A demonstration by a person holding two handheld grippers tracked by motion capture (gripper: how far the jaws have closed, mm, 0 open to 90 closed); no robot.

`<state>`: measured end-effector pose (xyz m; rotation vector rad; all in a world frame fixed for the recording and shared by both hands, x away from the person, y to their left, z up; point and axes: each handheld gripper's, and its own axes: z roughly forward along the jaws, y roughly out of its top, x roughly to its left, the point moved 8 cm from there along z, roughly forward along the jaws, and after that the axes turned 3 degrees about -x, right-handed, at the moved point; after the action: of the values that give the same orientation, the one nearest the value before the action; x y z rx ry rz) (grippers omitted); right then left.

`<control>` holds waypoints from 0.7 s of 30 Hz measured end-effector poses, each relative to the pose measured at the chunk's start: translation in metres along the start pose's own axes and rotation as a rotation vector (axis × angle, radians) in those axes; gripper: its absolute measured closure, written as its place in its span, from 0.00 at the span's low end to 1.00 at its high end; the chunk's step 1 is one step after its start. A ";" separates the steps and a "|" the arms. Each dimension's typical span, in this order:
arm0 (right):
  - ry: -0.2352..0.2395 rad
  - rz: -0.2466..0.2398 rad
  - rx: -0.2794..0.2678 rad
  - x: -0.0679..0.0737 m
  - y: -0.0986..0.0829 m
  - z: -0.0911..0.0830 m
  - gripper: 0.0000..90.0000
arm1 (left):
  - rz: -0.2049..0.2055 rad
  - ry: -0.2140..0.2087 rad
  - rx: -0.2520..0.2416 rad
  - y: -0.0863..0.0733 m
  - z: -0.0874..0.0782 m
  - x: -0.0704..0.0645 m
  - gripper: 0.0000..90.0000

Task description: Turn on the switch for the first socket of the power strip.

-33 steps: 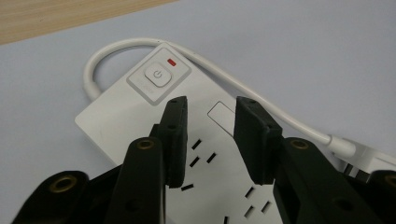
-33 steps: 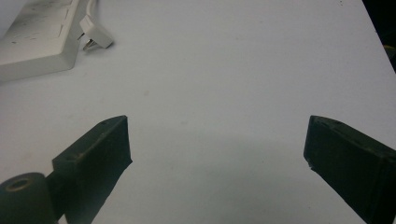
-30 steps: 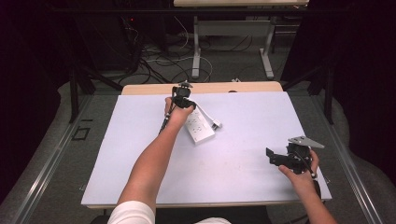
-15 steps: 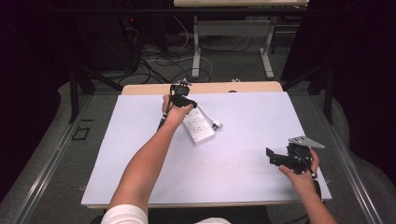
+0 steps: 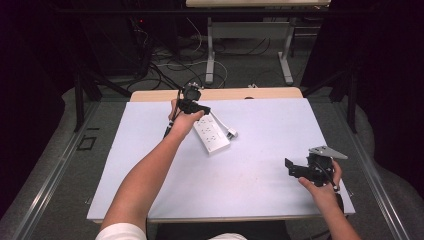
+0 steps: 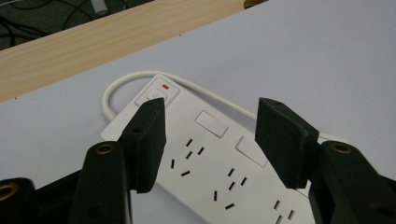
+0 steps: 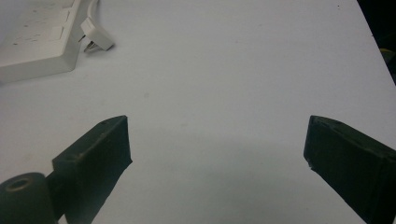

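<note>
A white power strip [image 5: 213, 135] lies flat on the white table top [image 5: 260, 150], toward the back left of centre. Its cord loops round to a white plug [image 5: 231, 133] lying beside it. My left gripper [image 5: 194, 106] hovers just above the strip's switch end, open. In the left gripper view the jaws frame the sockets, and the power strip's switch [image 6: 157, 94] with a red mark sits behind the left jaw. My right gripper [image 5: 295, 171] rests near the table's front right, open and holding nothing. The right gripper view shows the power strip [image 7: 39, 42] and plug [image 7: 97, 38] far off.
A strip of bare wooden table edge [image 5: 235, 93] runs along the back, beyond the white top. Behind it stand desk legs and tangled cables [image 5: 165, 65] on the floor.
The left hand and gripper have shifted slightly left and nearer over the strip's switch end. The right gripper has stayed where it was.
</note>
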<state>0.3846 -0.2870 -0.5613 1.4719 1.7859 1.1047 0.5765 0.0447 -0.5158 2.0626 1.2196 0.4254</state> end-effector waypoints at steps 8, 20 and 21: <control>-0.004 0.002 -0.006 0.002 0.000 0.001 0.07 | -0.039 -0.009 -0.011 -0.003 -0.020 0.000 0.41; 0.002 -0.002 0.001 0.002 -0.001 0.001 0.07 | -0.034 -0.044 -0.061 -0.007 -0.053 -0.002 0.18; 0.002 -0.003 0.001 0.003 -0.001 0.001 0.07 | -0.032 -0.053 -0.067 -0.008 -0.055 -0.002 0.17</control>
<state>0.3845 -0.2843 -0.5620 1.4692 1.7889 1.1043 0.5382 0.0671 -0.4826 1.9825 1.1896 0.3897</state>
